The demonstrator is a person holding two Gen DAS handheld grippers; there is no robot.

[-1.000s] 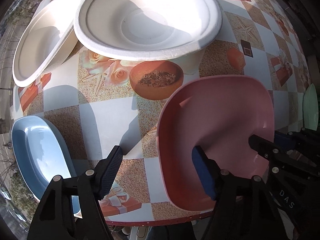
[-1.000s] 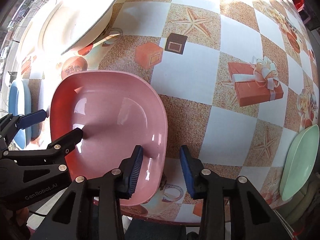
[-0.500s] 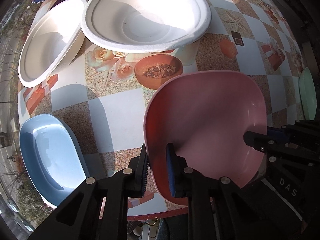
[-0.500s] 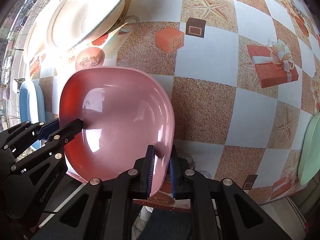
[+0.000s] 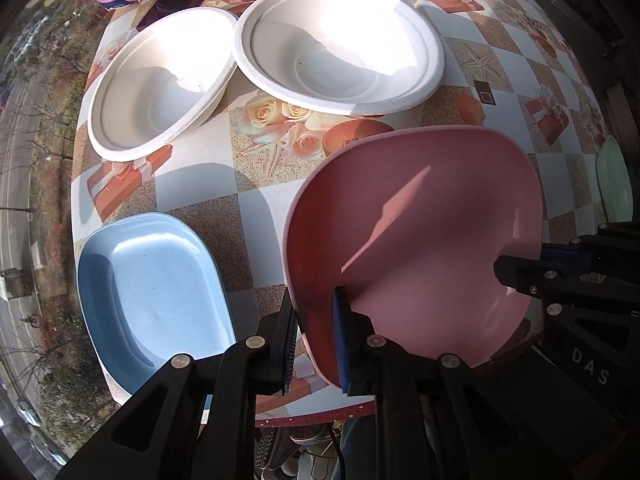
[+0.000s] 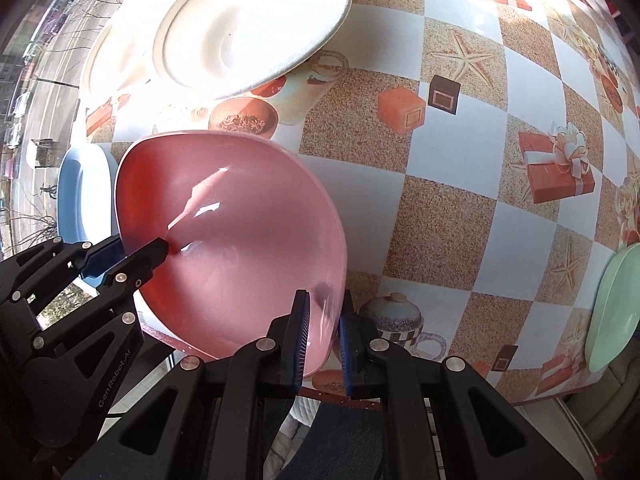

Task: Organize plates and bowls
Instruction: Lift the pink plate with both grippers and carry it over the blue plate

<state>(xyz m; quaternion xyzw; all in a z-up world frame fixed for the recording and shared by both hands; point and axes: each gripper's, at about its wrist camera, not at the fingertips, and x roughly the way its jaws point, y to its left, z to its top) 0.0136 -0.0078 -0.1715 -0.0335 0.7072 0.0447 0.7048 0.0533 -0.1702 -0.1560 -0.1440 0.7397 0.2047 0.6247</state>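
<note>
Downward both grippers: left (image 5: 314, 334), right (image 6: 324, 334) fingers pinching pink bowl (image 5: 420, 240) rim.

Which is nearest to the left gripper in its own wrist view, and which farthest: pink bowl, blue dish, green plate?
1. Pink bowl: clamped in the left gripper.
2. Blue dish: just left of it.
3. Green plate: far right table edge.

Bare tablecloth (image 6: 452, 168) right of pink bowl (image 6: 240, 240); blue dish (image 5: 152, 288) crowds left.
</note>
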